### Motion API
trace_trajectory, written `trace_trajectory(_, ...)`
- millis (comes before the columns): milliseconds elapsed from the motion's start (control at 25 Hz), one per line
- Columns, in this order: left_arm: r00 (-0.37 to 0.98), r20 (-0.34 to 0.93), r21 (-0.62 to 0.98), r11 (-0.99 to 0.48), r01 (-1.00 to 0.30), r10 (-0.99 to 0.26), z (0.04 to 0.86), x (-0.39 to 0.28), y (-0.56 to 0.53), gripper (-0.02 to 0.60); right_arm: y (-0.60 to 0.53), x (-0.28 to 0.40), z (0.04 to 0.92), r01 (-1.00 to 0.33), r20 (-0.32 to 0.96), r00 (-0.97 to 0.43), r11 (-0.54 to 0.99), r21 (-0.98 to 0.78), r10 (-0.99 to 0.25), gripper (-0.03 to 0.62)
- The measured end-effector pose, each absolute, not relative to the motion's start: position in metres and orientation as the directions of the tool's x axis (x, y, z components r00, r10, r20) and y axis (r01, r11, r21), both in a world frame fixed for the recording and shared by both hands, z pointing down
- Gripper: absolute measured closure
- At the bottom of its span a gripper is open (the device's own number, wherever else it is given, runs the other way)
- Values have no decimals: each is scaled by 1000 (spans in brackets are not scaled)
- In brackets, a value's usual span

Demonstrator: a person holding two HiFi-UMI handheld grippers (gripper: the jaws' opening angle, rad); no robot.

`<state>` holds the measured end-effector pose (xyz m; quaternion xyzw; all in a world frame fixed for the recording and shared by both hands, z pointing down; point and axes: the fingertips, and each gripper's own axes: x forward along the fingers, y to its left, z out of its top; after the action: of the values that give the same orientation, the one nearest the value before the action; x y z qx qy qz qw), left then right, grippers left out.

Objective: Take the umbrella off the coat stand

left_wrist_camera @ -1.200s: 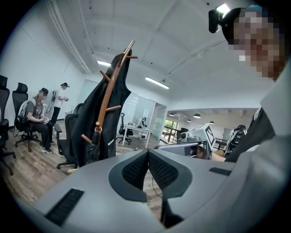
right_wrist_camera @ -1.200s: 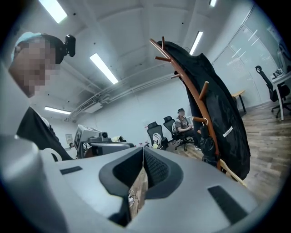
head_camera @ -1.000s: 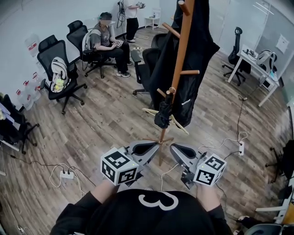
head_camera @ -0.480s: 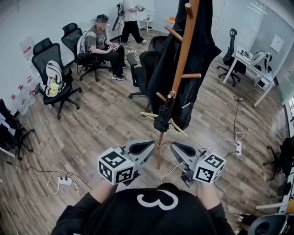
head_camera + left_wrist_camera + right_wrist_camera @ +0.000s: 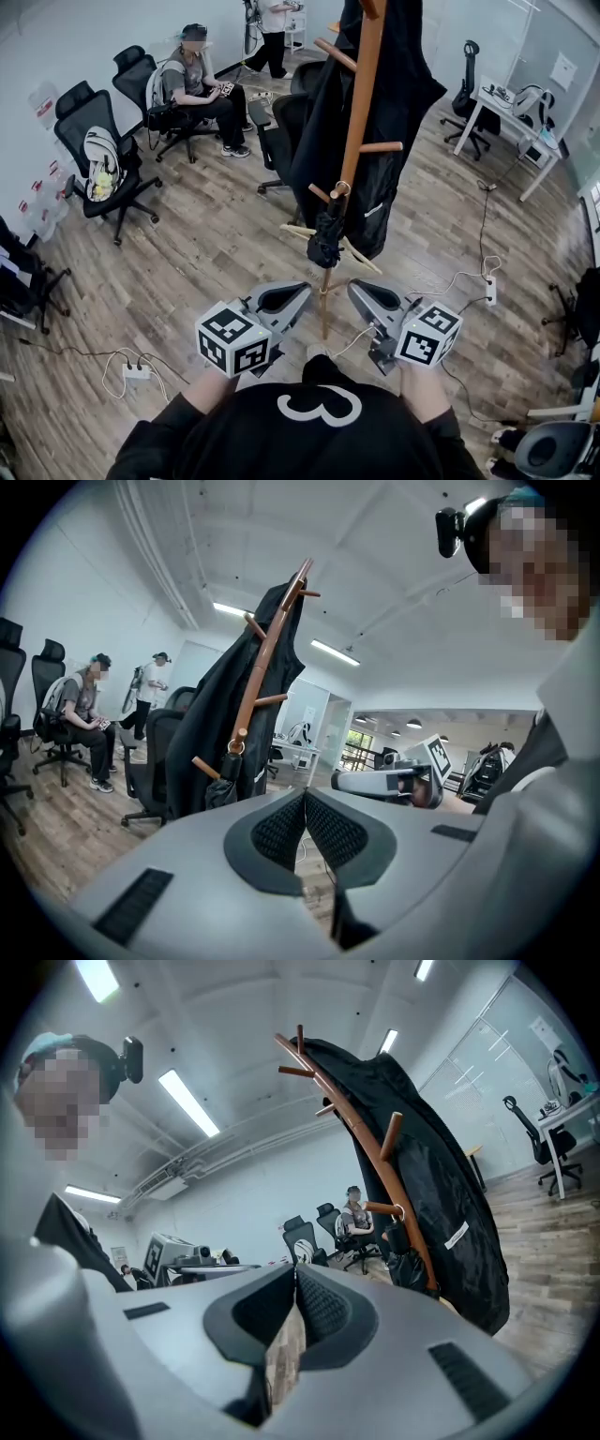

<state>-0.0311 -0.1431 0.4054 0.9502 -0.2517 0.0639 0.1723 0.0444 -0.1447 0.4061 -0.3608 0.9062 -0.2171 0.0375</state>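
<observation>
Floor: wood-plank laminate [image 5: 216,253], grey-brown. White wall [image 5: 84,37] runs from 10 to 11 o'clock. Black office chairs [image 5: 94,141] stand along it, one carrying a pale backpack [image 5: 98,164]. Seated person [image 5: 199,84] at 11, standing person [image 5: 274,28] at 12. White desk [image 5: 506,108] at 2 o'clock, black chair [image 5: 466,66] near it. Power strip [image 5: 138,371] on floor at 8, second power strip [image 5: 489,293] at 4. Ceiling strip lights [image 5: 187,1101] lit.
</observation>
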Motion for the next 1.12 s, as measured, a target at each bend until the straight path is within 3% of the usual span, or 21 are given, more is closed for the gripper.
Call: trace_trajectory(1120, 816, 281, 343, -741, -577, -505, 434, -11, -262, 565, -293, 79, 441, -678, 159, -722, 644, -354, -673, 558)
